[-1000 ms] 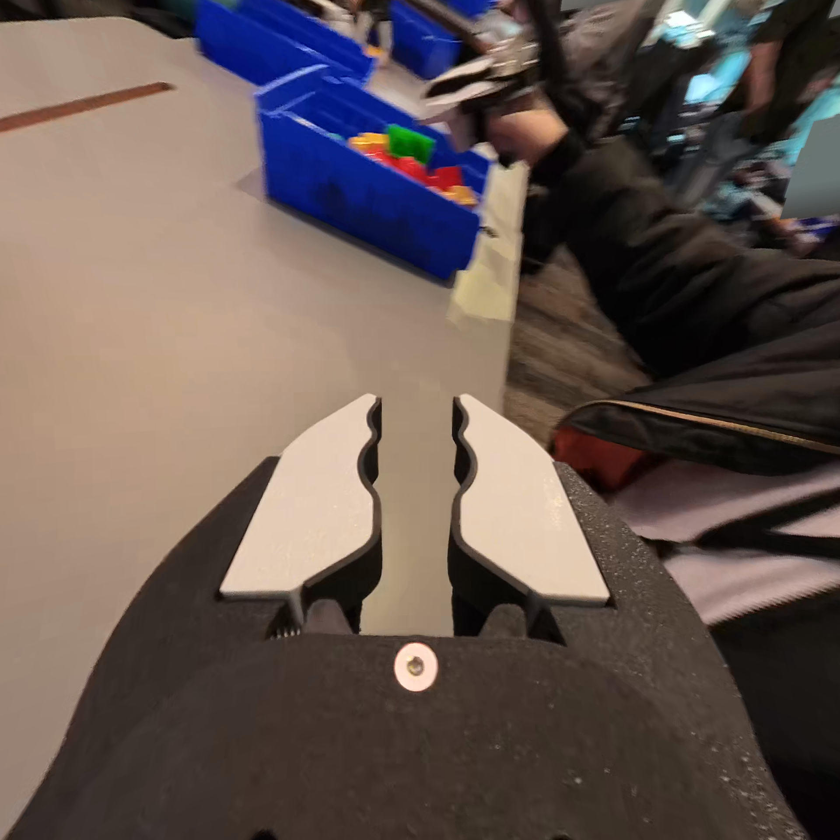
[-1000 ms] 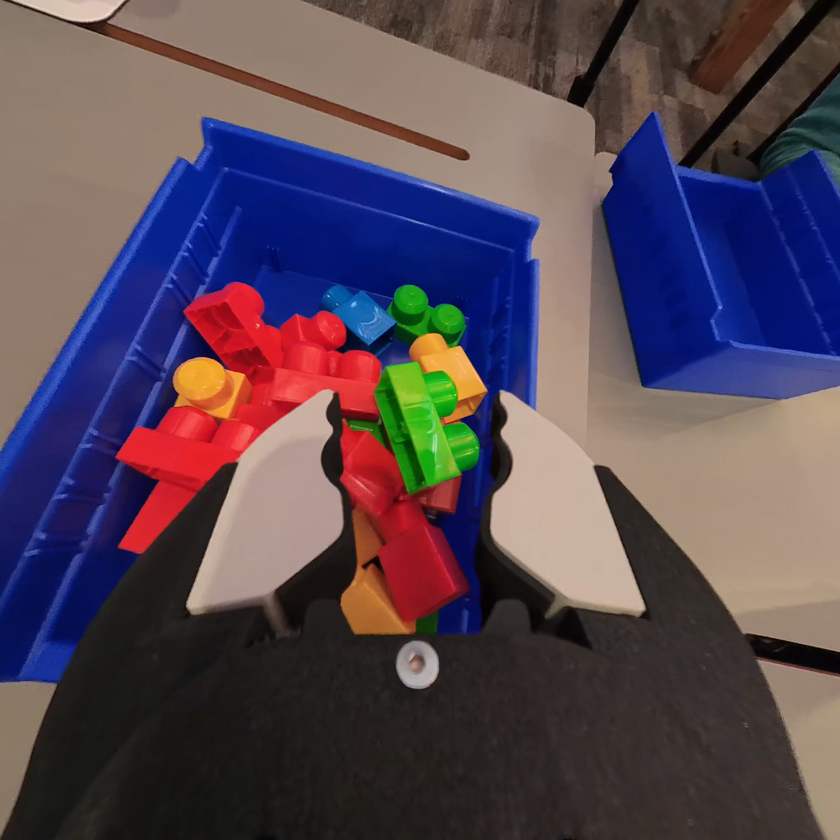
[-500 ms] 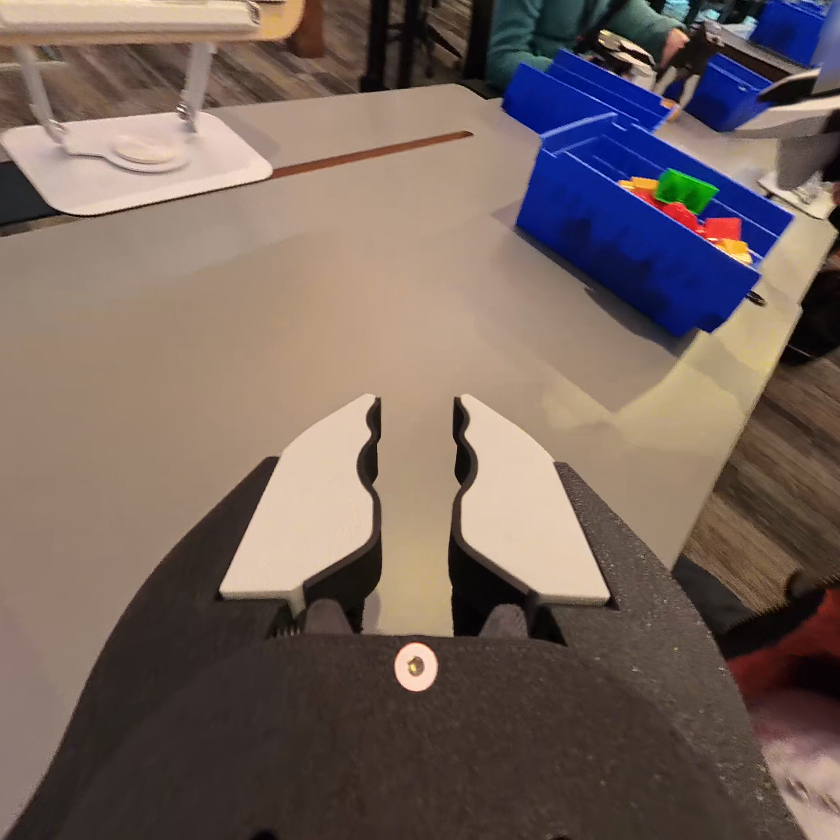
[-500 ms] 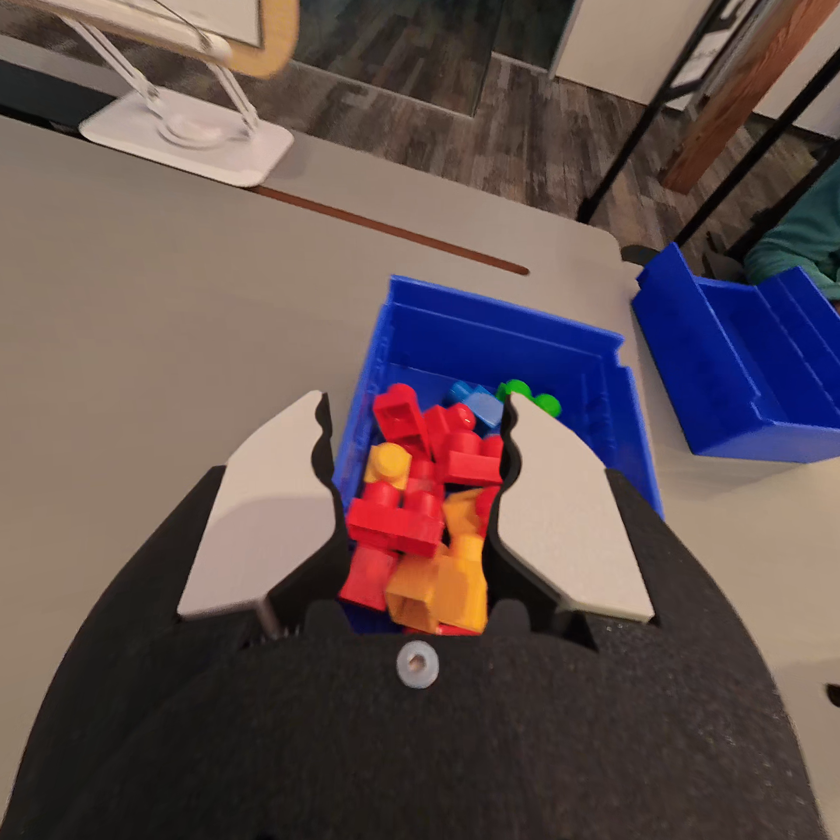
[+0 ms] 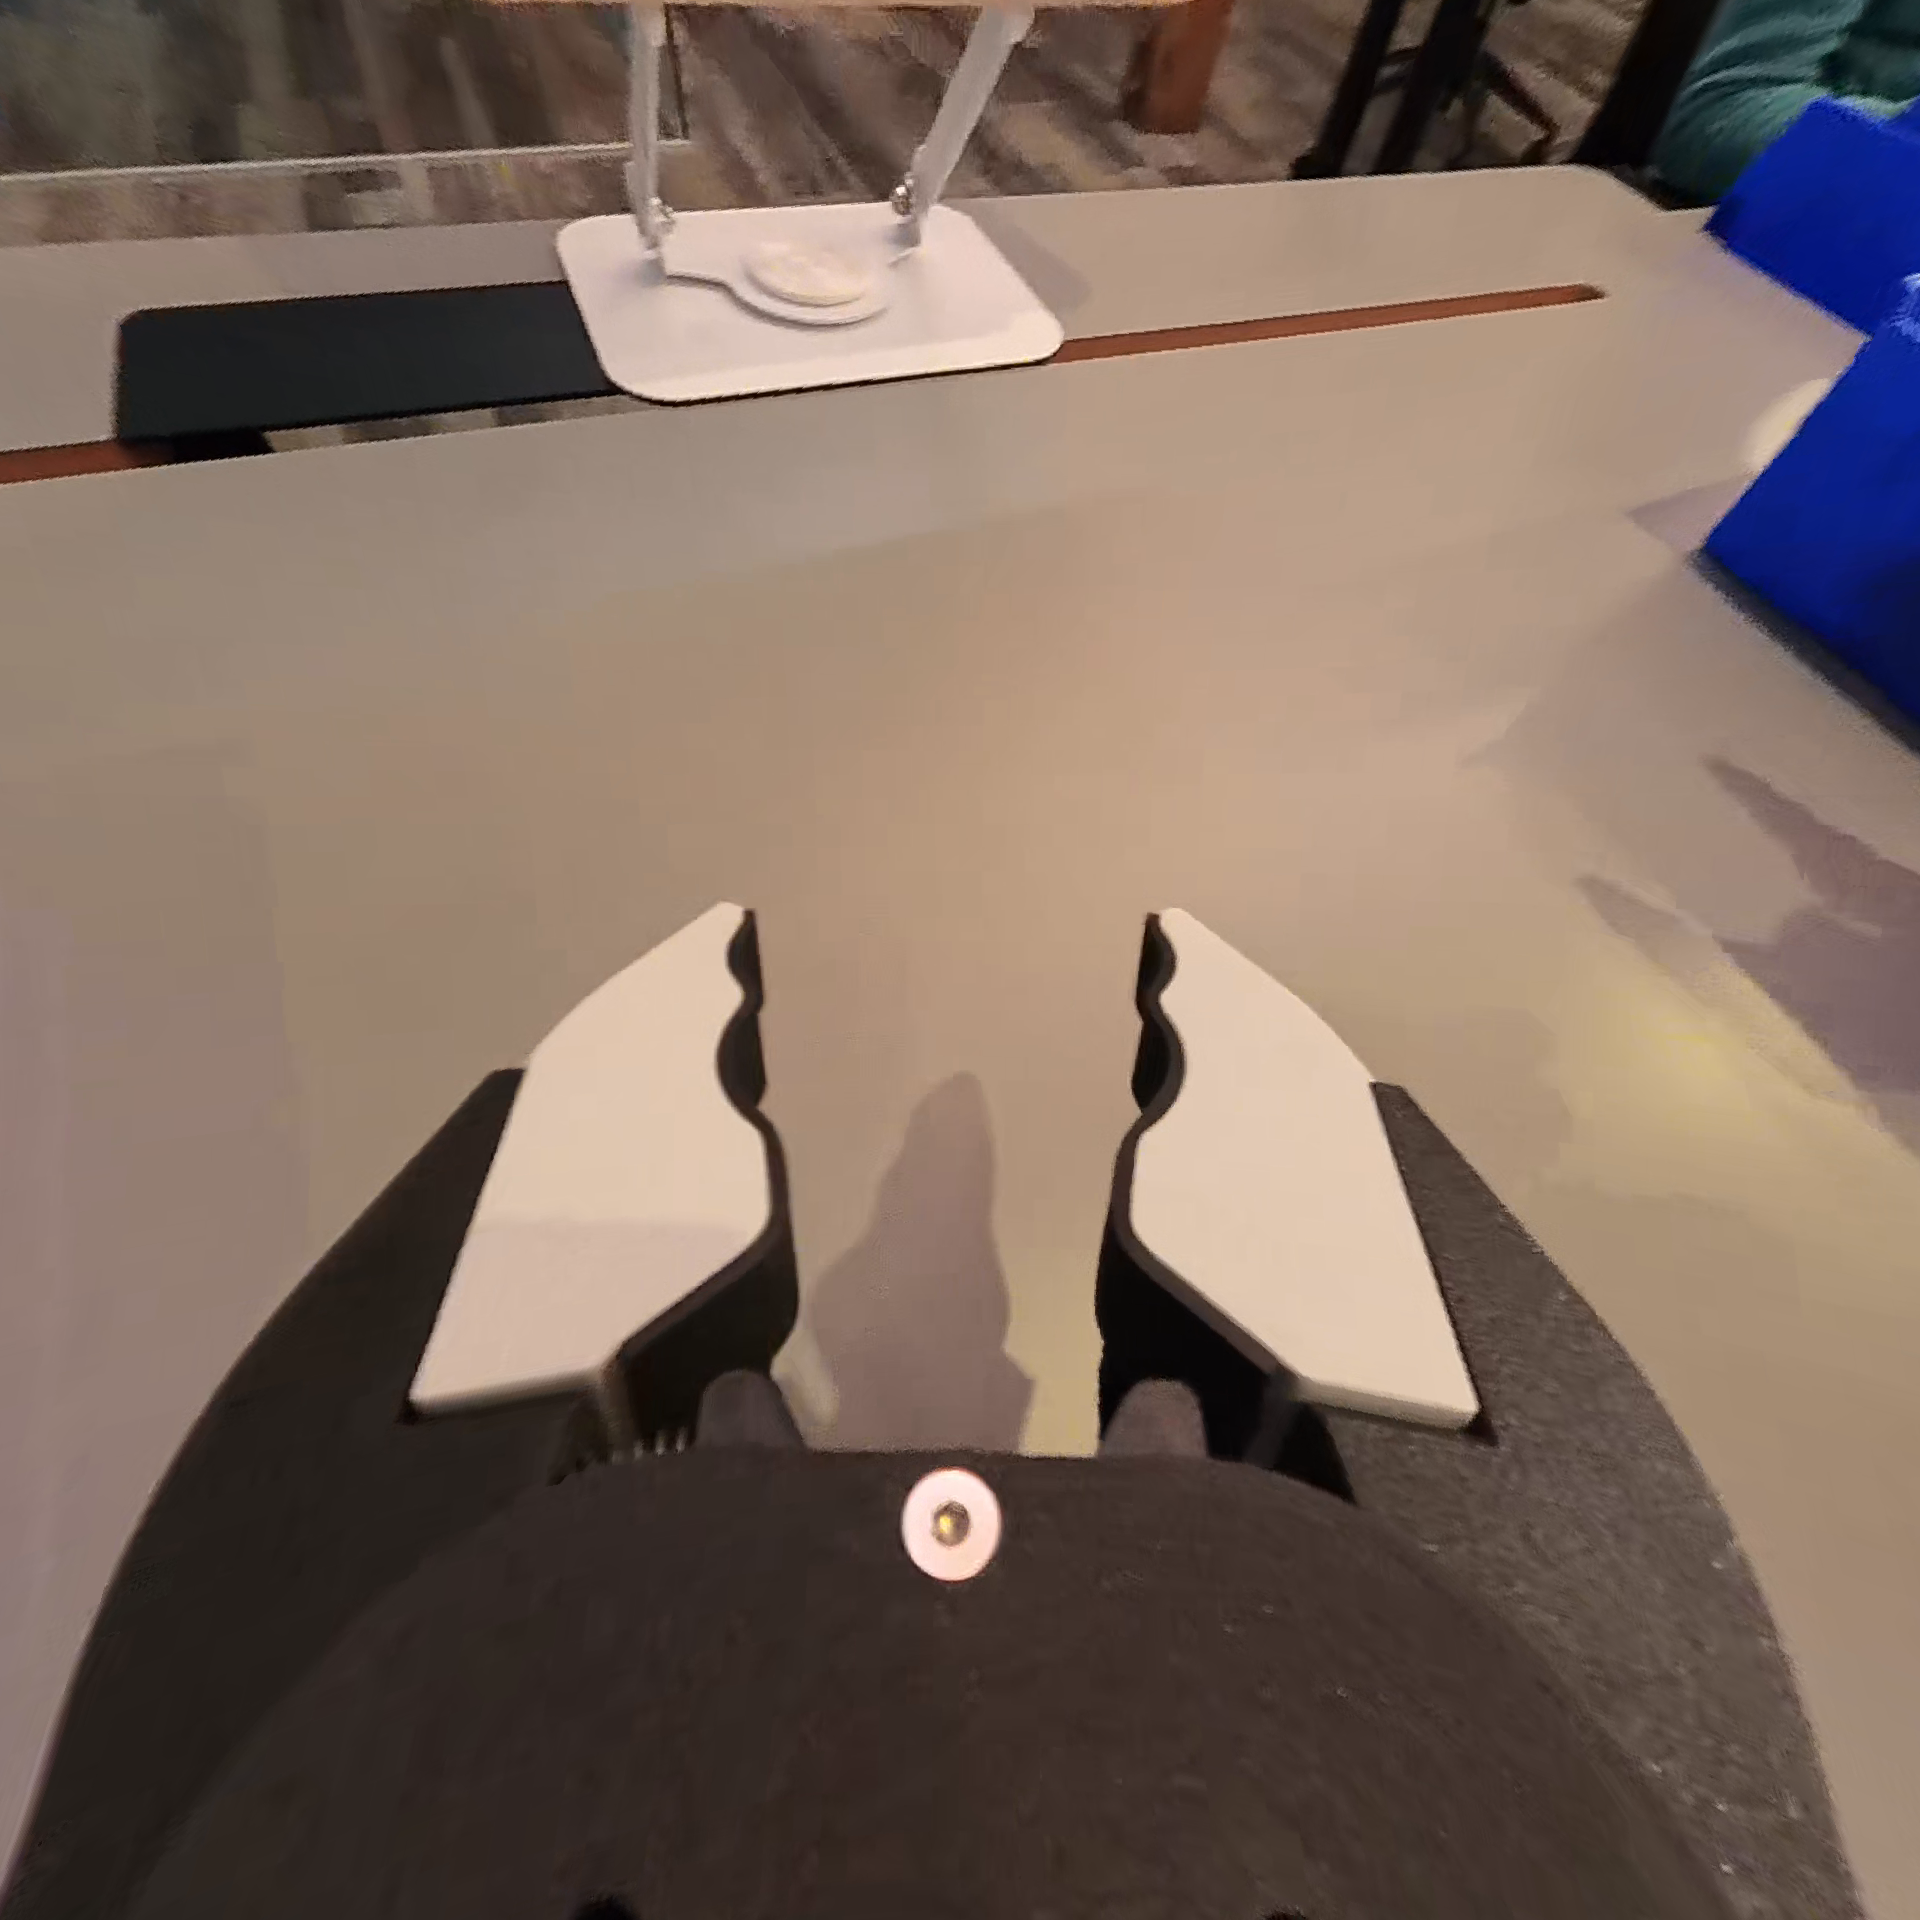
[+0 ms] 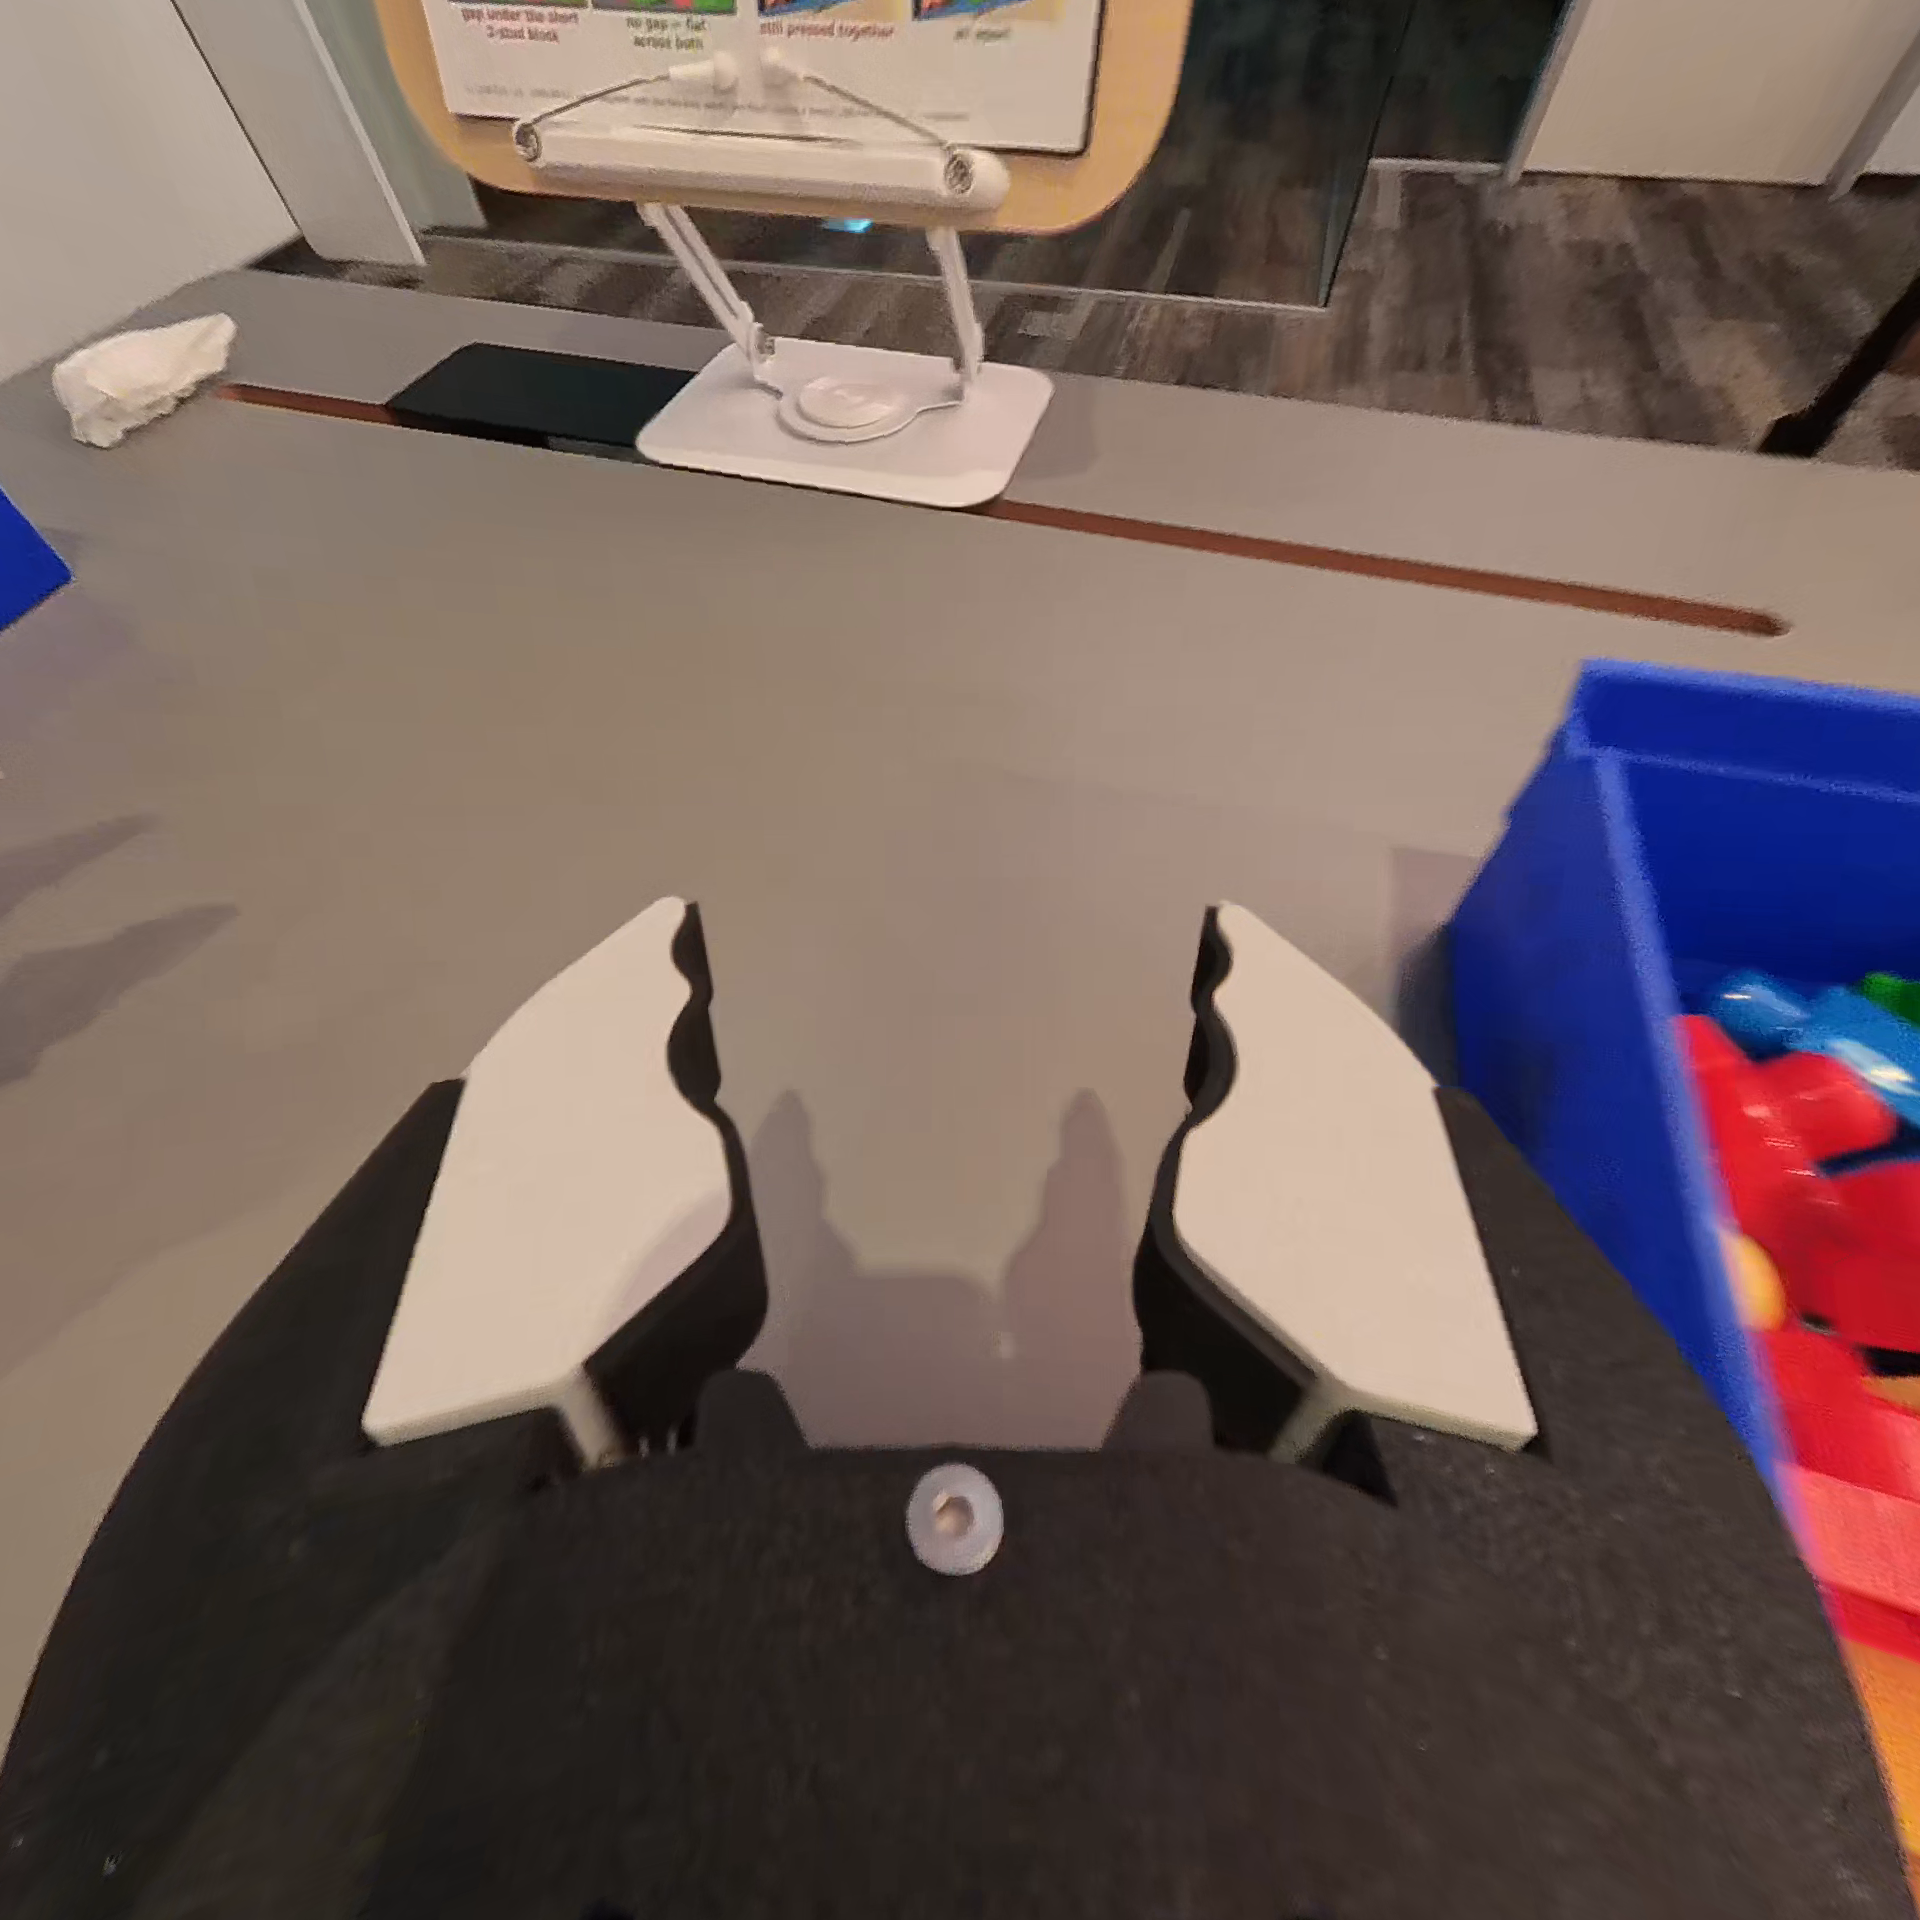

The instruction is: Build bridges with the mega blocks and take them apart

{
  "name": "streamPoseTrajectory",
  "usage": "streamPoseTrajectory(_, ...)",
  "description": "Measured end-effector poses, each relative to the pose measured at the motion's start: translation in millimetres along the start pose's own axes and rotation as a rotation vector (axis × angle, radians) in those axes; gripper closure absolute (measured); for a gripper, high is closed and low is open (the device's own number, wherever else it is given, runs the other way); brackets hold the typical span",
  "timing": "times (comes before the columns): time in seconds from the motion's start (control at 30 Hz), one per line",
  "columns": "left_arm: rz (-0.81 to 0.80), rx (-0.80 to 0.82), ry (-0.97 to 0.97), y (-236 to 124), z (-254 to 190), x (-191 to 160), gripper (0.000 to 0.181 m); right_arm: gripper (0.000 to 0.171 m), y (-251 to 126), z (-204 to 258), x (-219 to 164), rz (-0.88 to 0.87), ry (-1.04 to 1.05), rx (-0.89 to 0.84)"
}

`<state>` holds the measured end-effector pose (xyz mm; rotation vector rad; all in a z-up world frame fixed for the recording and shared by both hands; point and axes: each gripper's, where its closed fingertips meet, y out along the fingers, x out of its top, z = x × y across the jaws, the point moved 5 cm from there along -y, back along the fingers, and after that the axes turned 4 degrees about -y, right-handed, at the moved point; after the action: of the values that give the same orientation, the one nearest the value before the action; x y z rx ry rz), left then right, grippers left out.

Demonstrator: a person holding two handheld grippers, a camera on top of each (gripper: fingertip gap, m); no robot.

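A blue bin [image 6: 1579, 1039] stands at the right edge of the right wrist view, holding several red, blue, green and orange mega blocks [image 6: 1808, 1153]. My right gripper [image 6: 945, 914] is open and empty, over bare table just left of the bin. My left gripper [image 5: 945, 925] is open and empty over bare grey table. The blue bin [image 5: 1839, 540] shows blurred at the right edge of the left wrist view, well to the right of the gripper. No block lies on the table.
A white stand [image 6: 847, 421] holding an instruction board [image 6: 779, 94] sits at the table's far edge, beside a black pad [image 6: 520, 395]; the stand also shows in the left wrist view [image 5: 810, 301]. A crumpled white tissue [image 6: 140, 376] lies at the far left. A brown slot [image 6: 1403, 566] runs across the table.
Both grippers have swung left, away from the bin, and now face the stand. The left gripper's fingers have opened wider. The right gripper has come off the bin, still empty.
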<state>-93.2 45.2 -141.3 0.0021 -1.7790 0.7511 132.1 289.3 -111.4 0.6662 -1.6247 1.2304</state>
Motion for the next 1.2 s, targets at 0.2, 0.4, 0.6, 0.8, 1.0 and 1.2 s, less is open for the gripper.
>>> streamPoseTrajectory(0.2, -0.006, 0.123, 0.015, 11, 18, -4, 0.084, 0.06, 50, 25, -26, 0.009, 0.08, -0.033)
streamPoseTrajectory(0.4, 0.071, 0.159, -0.052, 33, 27, -20, 0.078, 0.051, 82, 46, -40, 0.042, 0.127, -0.063)
streamPoseTrajectory(0.6, 0.114, 0.186, -0.091, 49, 37, -36, 0.078, 0.049, 101, 55, -50, 0.107, 0.126, -0.102)
streamPoseTrajectory(0.8, 0.156, 0.183, -0.109, 56, 40, -42, 0.078, 0.052, 110, 54, -51, 0.13, 0.139, -0.129)
streamPoseTrajectory(1.0, 0.179, 0.189, -0.116, 60, 42, -44, 0.081, 0.054, 116, 54, -54, 0.182, 0.145, -0.138)
streamPoseTrajectory(1.2, 0.209, 0.192, -0.137, 64, 44, -46, 0.083, 0.055, 121, 52, -60, 0.246, 0.19, -0.123)
